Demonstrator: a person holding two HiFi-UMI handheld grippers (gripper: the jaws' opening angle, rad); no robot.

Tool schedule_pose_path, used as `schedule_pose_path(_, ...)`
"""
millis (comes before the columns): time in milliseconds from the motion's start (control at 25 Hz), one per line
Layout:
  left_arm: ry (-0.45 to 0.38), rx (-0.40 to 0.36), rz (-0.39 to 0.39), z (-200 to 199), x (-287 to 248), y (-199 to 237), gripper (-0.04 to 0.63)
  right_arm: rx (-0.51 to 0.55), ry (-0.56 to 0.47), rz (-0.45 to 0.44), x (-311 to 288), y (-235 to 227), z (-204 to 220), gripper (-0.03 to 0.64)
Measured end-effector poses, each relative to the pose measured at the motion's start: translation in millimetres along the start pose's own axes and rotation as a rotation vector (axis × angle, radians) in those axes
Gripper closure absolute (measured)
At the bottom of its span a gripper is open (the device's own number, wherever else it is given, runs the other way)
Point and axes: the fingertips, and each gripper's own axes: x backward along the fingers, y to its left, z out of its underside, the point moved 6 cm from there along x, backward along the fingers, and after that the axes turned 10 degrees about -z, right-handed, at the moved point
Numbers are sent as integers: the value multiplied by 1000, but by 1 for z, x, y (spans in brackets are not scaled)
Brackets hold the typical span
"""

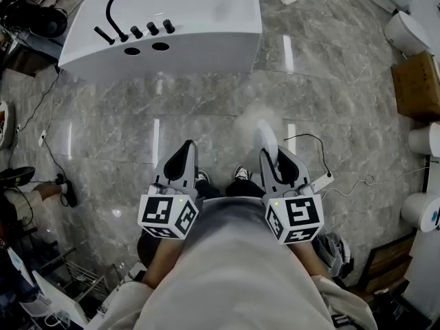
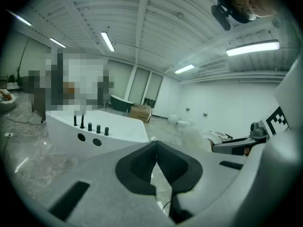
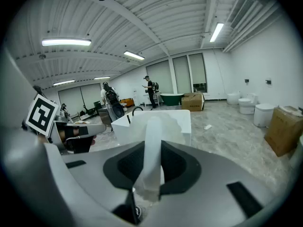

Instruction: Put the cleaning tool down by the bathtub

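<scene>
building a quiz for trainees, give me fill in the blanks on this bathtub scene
1. The cleaning tool is clamped in the person's ____ hand-held gripper.
2. The bathtub ahead is ____ in colour.
3. The left hand-held gripper, jaws together, holds ____.
Missing words: right; white; nothing.

The left gripper [image 1: 187, 150], lower centre-left in the head view, and the right gripper [image 1: 270, 158], lower centre-right, had smooth light-grey shells that tapered to rounded tips, with black padding lining their inner faces. At the rear of each sat a white cube, the left cube [image 1: 168, 215] and the right cube [image 1: 295, 218], printed with black square markers, and a small green light glowed on each cube's upper edge. In the gripper views the grey shells showed dark rectangular slots on either side of a black-lined opening. The person wore a pale loose top [image 1: 234, 273] that filled the bottom of the head view, and dark shoes [image 1: 203, 178] with white detail
</scene>
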Motion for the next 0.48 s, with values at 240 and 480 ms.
schedule_pose_path(240,19,16,4,16,-17,-31,586,-2,5,-5,7,-31,6,538)
schedule_pose_path(480,22,-1,-10,17,-22,-45,586,-57,-14,-32,11,-46,10,538)
